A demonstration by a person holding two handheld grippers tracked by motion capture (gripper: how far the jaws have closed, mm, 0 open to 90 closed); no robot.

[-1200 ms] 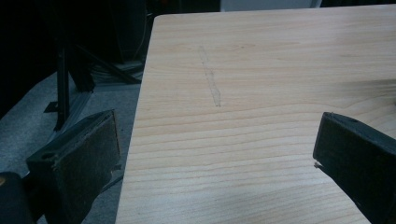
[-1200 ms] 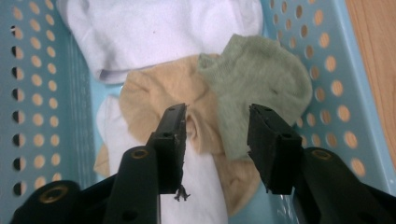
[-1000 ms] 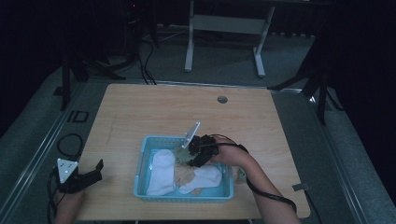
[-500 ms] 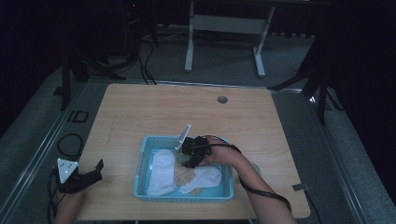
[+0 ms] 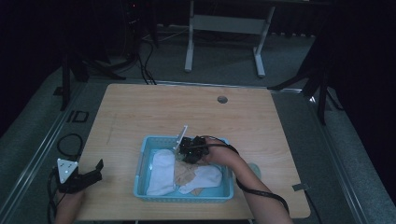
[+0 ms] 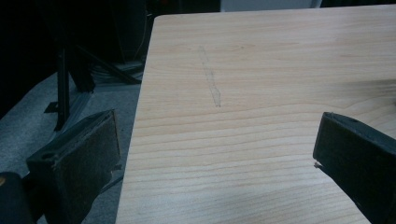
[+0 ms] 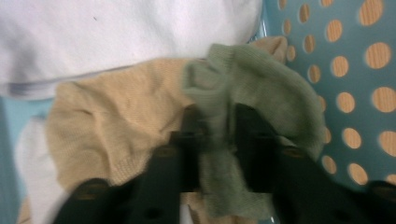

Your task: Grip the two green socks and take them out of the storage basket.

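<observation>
One right tool (image 7: pixel 217 123) has shifted left, clamping the green sock (image 7: pixel 261 88).

Each hand-held gripper is black, with two thick, blocky black jaws faced with flat, matte pads showing small round holes near the jaw bases. The left hand-held gripper (image 5: pixel 86 178) carries a grey three-cornered plate on top. The right hand-held gripper (image 5: pixel 189 150) trails a black cable along the bare, unsleeved forearm.
</observation>
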